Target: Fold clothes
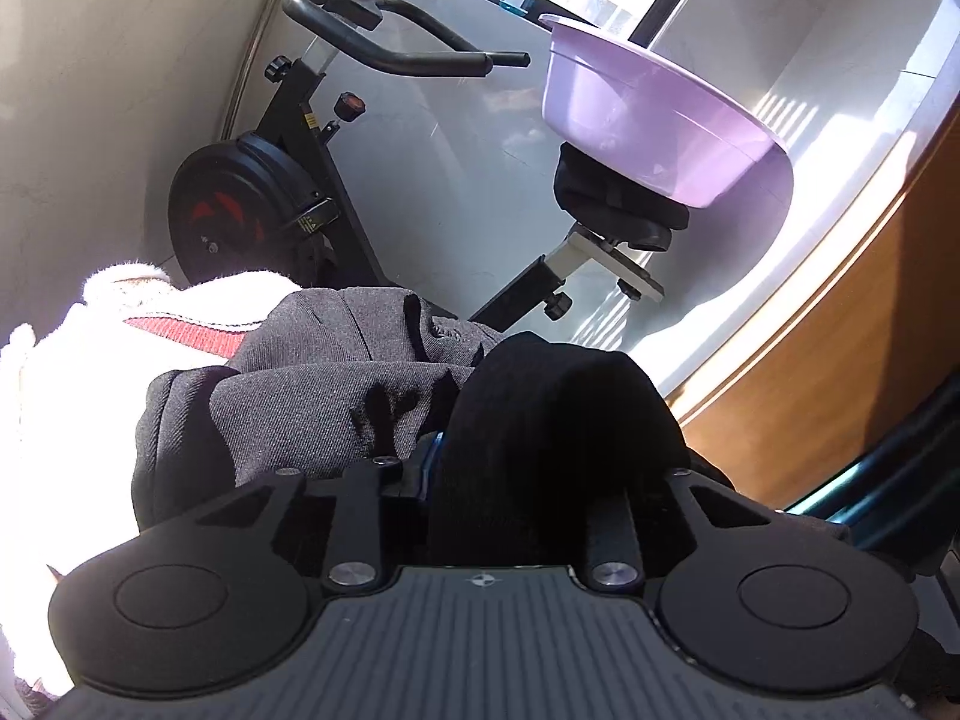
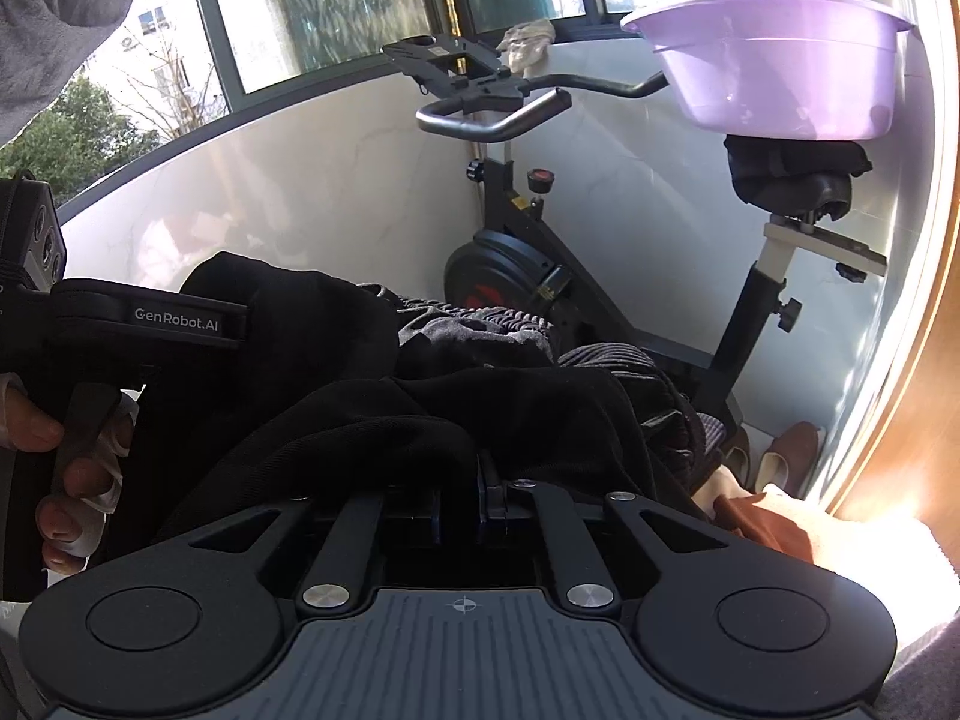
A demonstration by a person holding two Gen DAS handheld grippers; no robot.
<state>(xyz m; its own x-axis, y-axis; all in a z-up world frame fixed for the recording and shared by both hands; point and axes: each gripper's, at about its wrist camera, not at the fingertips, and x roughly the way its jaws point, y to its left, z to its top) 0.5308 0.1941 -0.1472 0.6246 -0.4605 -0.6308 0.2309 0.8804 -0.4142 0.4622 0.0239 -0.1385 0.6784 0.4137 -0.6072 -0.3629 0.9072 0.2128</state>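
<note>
A black garment [image 1: 540,420] is bunched thickly over my left gripper [image 1: 486,462], which is shut on a fold of it; only one blue pad shows. The same black garment [image 2: 336,414] drapes over my right gripper [image 2: 462,498], whose fingers stand close together, shut on its edge. In the right wrist view a hand holds the left gripper [image 2: 237,324] at the left, its tips buried in the black cloth. A grey garment [image 1: 324,384] lies under the black one, beside a white fleece piece with a red stripe [image 1: 150,324].
An exercise bike [image 2: 516,264] stands behind the clothes pile, with a purple basin [image 1: 660,120] resting on its seat. Brown shoes [image 2: 786,456] sit on the floor near a wooden panel [image 1: 840,396] at the right. Windows run along the back wall.
</note>
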